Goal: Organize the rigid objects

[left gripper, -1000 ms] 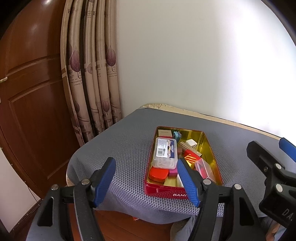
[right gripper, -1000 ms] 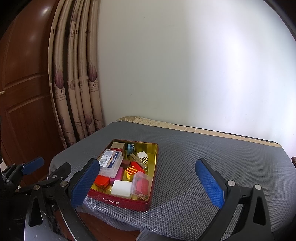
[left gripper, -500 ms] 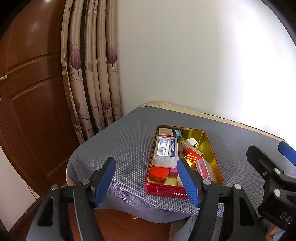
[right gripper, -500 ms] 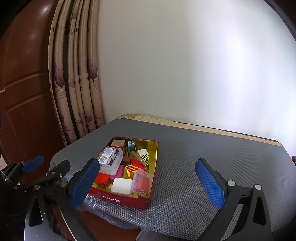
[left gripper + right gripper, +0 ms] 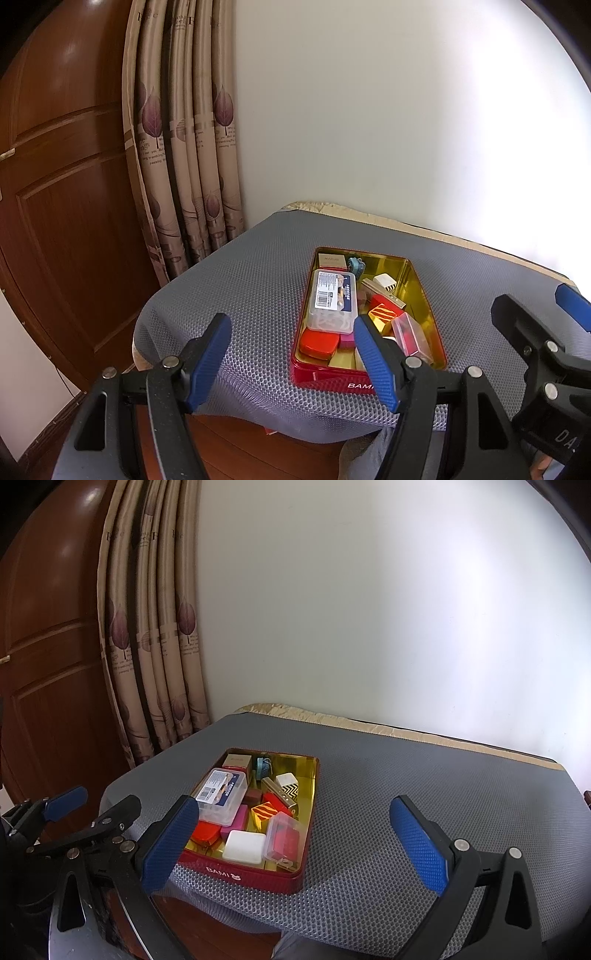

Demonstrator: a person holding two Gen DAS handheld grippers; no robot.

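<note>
The red tin (image 5: 255,877) reads "BAMI"; the clear box (image 5: 221,795) bears a barcode label.

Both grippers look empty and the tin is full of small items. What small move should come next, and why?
Probably bring the right gripper forward and down toward the white block at the near edge of the tin. Both grippers, the left gripper too, are open and hold nothing, short of the tin; that block lies uncovered and nearest.
</note>
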